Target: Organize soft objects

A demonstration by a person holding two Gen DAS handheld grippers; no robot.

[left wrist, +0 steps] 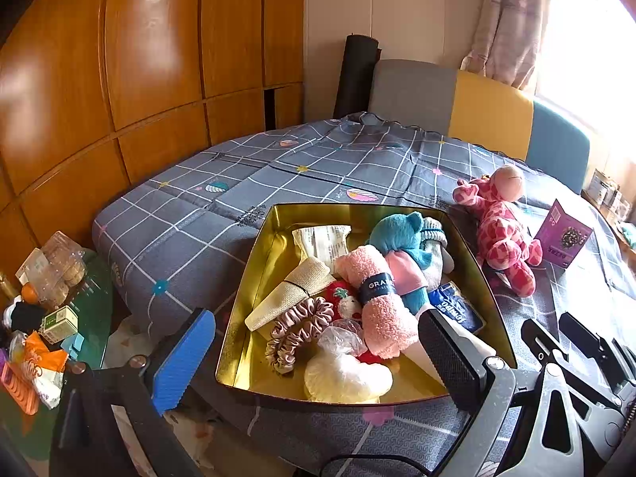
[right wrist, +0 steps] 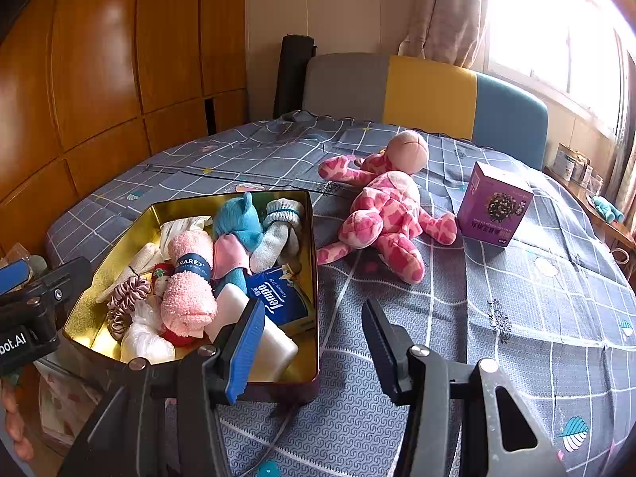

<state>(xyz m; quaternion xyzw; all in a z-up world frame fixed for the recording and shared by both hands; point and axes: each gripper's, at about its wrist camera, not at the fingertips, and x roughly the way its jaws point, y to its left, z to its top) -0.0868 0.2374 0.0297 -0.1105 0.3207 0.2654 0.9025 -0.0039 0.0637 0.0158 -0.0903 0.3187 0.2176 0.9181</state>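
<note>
The pink spotted plush giraffe [right wrist: 387, 208] lies on the grey checked bed [right wrist: 516, 298] at twelve o'clock from the right claw [right wrist: 314, 342], part-open and empty.

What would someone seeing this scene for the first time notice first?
Probably the pink spotted plush toy, sprawled on the grey checked bedspread between the gold tin and a purple box. Next, the tin itself, crammed with soft things: a rolled pink towel, a blue plush and a scrunchie. Both grippers, left and right, hang open and empty in the foreground.
</note>
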